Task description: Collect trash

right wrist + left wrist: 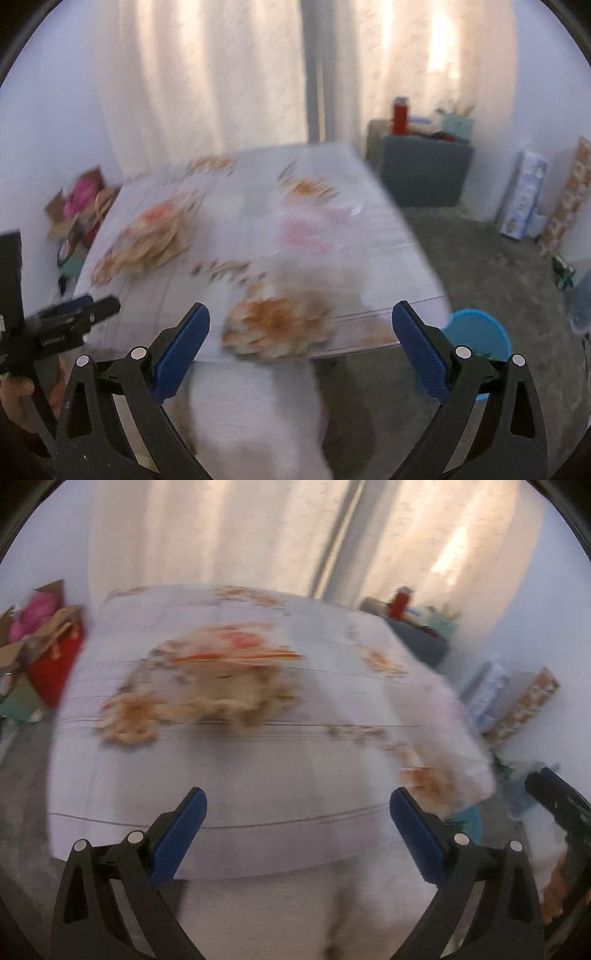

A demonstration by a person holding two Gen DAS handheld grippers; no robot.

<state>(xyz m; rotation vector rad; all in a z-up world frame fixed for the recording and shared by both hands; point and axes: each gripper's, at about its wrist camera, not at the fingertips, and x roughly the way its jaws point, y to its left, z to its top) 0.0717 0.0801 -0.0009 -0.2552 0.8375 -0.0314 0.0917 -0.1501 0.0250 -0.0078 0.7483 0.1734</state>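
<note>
I had both tools released, jaws spread wide with nothing between the blue pads. Both views were smeared by motion blur, so I could make out little fine detail.

Ahead of the left tool (298,814) lay the counter (229,775), draped in a pale cloth with orange-brown flower prints. Beyond its jaws, toward the far right of the cloth, a crumpled clear plastic bag (443,716) rested on the counter; I took it for the trash, though the blur kept me from being sure. Off to the right of that tool, low in its view, I saw the right tool (554,797) with part of a hand (556,890) beneath it.

From the right tool (301,328) the same counter (369,229) sat straight ahead, with the clear plastic bag (314,229) lying on it beyond the jaws, apart from both pads. Just past the right pad, lower than the counter edge, stood a blue bin (476,332) on the grey floor (461,258). The left tool (79,308) showed at the left of this view, held by a hand (16,398).

Farther off, a red bottle (400,116) stood on a dark cabinet (424,173) by the curtains (203,92).
</note>
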